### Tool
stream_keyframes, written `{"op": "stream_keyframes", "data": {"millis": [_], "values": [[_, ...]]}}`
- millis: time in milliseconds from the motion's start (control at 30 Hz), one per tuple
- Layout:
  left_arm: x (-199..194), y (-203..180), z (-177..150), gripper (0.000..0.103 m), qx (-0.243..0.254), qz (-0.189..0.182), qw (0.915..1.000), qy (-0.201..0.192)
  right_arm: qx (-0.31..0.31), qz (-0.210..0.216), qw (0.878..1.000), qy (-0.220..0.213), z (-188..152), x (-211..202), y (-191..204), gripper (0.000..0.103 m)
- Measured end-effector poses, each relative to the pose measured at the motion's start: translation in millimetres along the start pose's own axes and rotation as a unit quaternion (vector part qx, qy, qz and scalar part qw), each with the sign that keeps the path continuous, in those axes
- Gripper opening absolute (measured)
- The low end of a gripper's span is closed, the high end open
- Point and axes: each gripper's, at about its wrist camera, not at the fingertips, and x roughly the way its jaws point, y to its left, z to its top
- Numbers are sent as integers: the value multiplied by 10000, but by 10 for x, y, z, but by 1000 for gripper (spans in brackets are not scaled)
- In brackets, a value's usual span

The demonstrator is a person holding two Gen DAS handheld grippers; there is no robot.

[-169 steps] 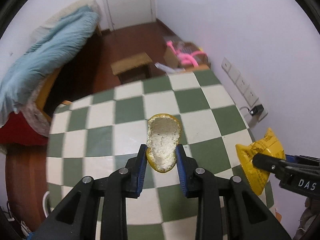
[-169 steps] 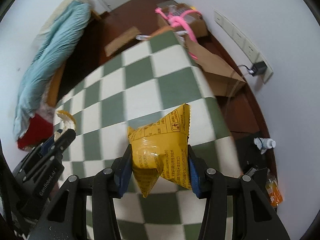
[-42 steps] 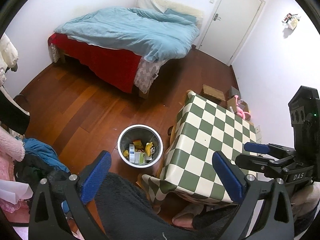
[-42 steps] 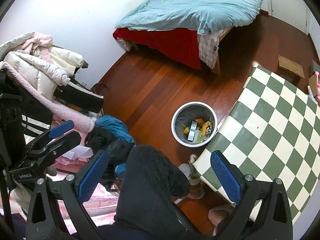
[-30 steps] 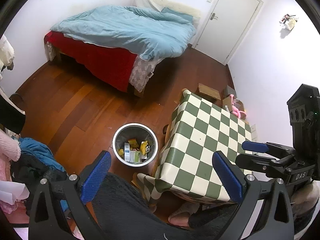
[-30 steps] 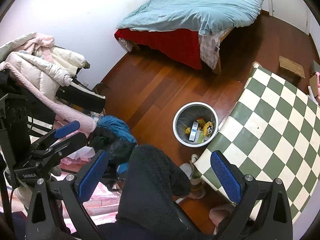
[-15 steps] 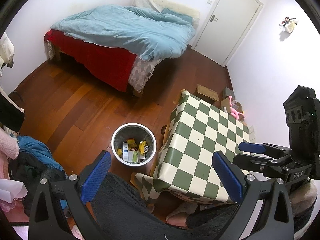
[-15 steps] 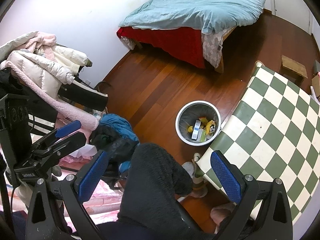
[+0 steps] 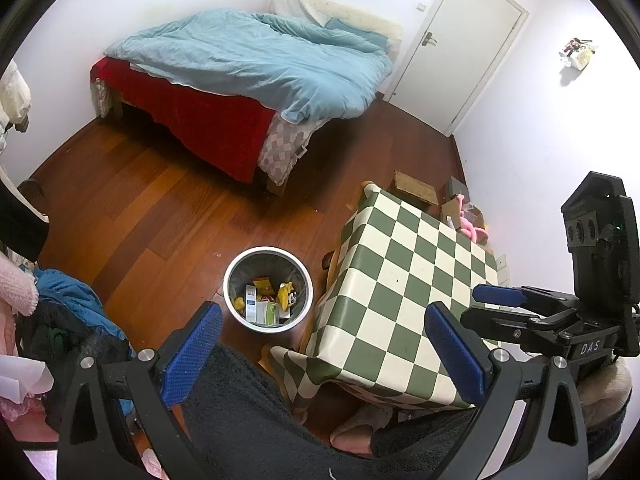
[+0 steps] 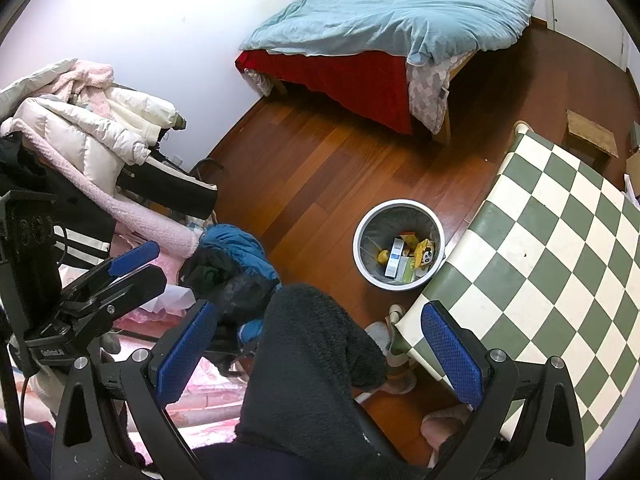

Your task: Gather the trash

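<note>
A round metal trash bin (image 9: 237, 266) stands on the wood floor beside the checkered table (image 9: 404, 276). It holds several pieces of trash (image 9: 266, 300), among them small boxes and yellow wrappers. It also shows in the right wrist view (image 10: 364, 232). My left gripper (image 9: 320, 346) is open and empty, held high above the floor. My right gripper (image 10: 316, 342) is open and empty too; it shows at the right of the left wrist view (image 9: 498, 306). The left gripper shows at the left of the right wrist view (image 10: 134, 266).
A bed with a blue duvet (image 9: 256, 60) stands at the back by a white door (image 9: 464, 44). Piled clothes (image 10: 76, 136) lie at the left. The person's dark-clad legs (image 10: 304, 360) and slippers (image 9: 360, 426) are below. A small wooden stool (image 9: 414, 190) stands behind the table.
Earlier each gripper held trash over the table, the left a peel and the right a yellow wrapper. Now both are open, empty and raised high. Over the last second the views barely shift.
</note>
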Motion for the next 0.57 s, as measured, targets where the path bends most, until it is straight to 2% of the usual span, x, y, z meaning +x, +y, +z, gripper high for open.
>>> {"op": "stream_keyframes", "data": {"millis": [567], "values": [[-47,-1,24,103,-1,-17,10000,-38,-19,27,10000,1,-33,30,56,103]]}}
